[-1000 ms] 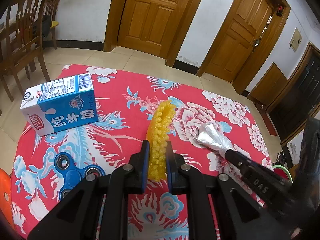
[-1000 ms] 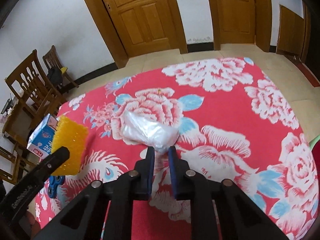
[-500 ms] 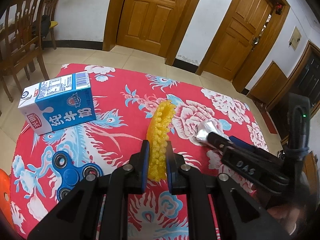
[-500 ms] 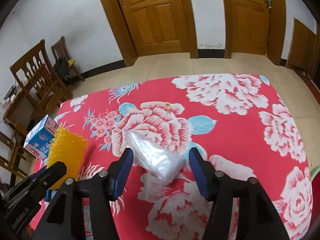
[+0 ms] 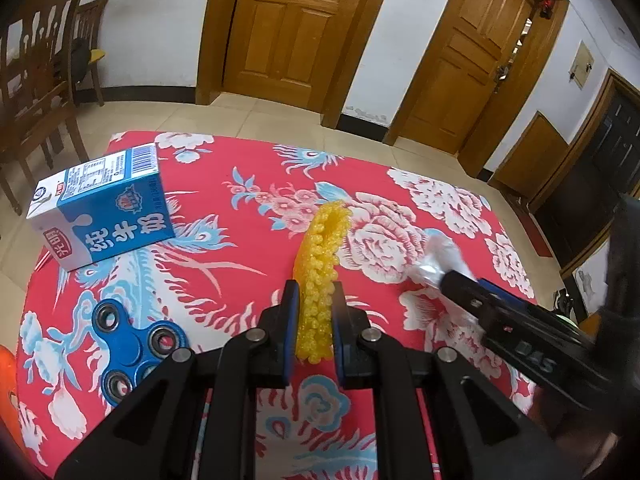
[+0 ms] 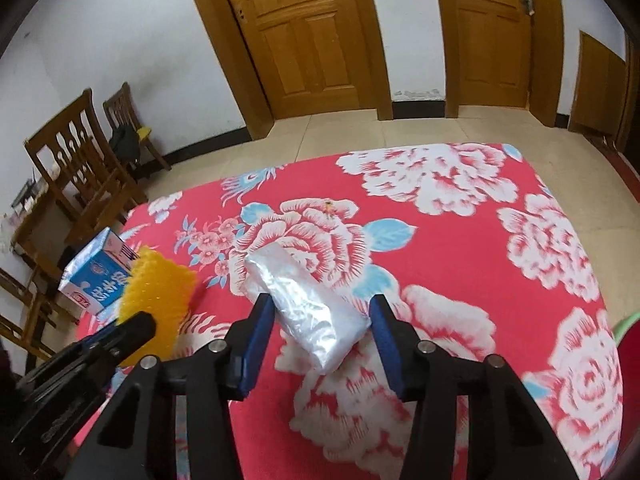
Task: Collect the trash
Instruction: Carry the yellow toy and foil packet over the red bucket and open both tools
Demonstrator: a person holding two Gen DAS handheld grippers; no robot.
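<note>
Moved: our right tongs (image 6: 320,330) have spread wide, straddling the bag (image 6: 306,308).
Left tongs (image 5: 314,312): clamped on the sponge (image 5: 320,264).
Grip: we close squarely across the bag's middle.

White walls (image 6: 120,40), wooden doors (image 5: 288,28), tiled floor (image 6: 400,132), wooden chairs (image 6: 80,152)

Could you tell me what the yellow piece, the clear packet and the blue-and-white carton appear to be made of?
Yellow piece: probably soft plastic or foam, matte, its surface covered in small bumps. Clear packet: thin plastic film, glossy, with crinkles and glints. Blue-and-white carton: likely coated paperboard, smooth and printed, with sharp folded edges.
</note>
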